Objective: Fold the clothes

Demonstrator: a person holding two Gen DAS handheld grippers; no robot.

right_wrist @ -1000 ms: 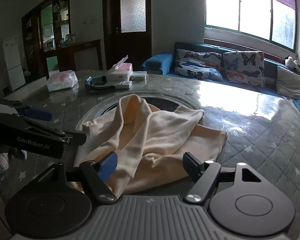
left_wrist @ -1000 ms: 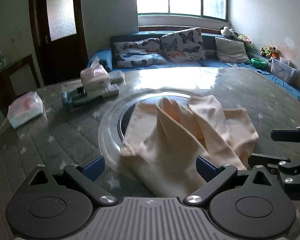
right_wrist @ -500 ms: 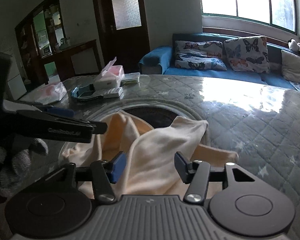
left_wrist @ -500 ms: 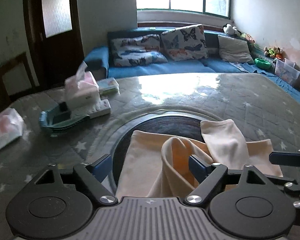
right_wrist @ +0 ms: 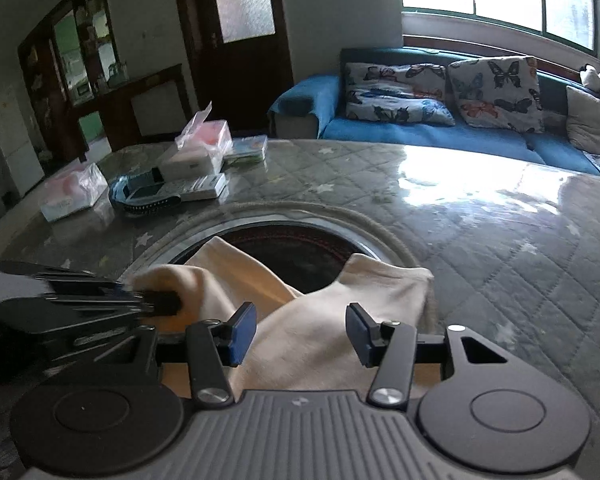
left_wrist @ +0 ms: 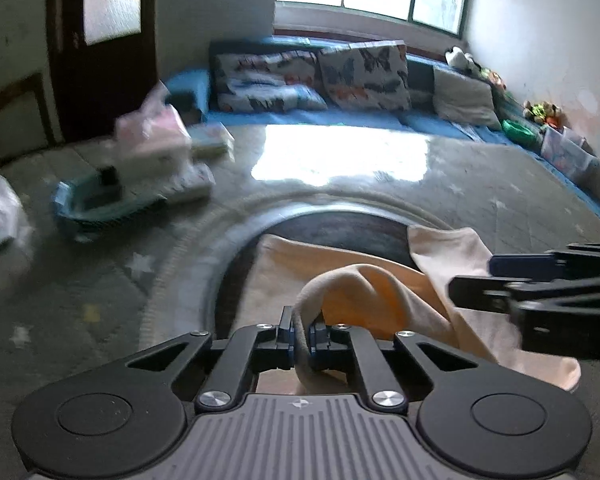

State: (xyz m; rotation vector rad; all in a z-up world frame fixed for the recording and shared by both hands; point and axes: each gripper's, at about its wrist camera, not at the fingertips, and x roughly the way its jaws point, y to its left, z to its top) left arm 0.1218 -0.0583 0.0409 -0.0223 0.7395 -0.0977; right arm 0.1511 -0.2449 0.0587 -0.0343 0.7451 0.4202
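Observation:
A cream garment lies crumpled on the dark round centre of the table. My left gripper is shut on a raised fold at the garment's near edge, and the fabric bulges up between its blue pads. In the right wrist view the garment runs between the fingers of my right gripper. Those jaws are closing, and the pads stand apart from the fabric. The left gripper shows at the left of that view, pinching the fold. The right gripper enters the left wrist view from the right.
A grey quilted cover under glass tops the table. At its far left stand a tissue box, a blue basket with a handset, and a wrapped tissue pack. A blue sofa with butterfly cushions lies beyond.
The left jaws went from wide open to shut on a fold of the garment. The right jaws narrowed around the cloth. Both grippers moved forward over the garment.

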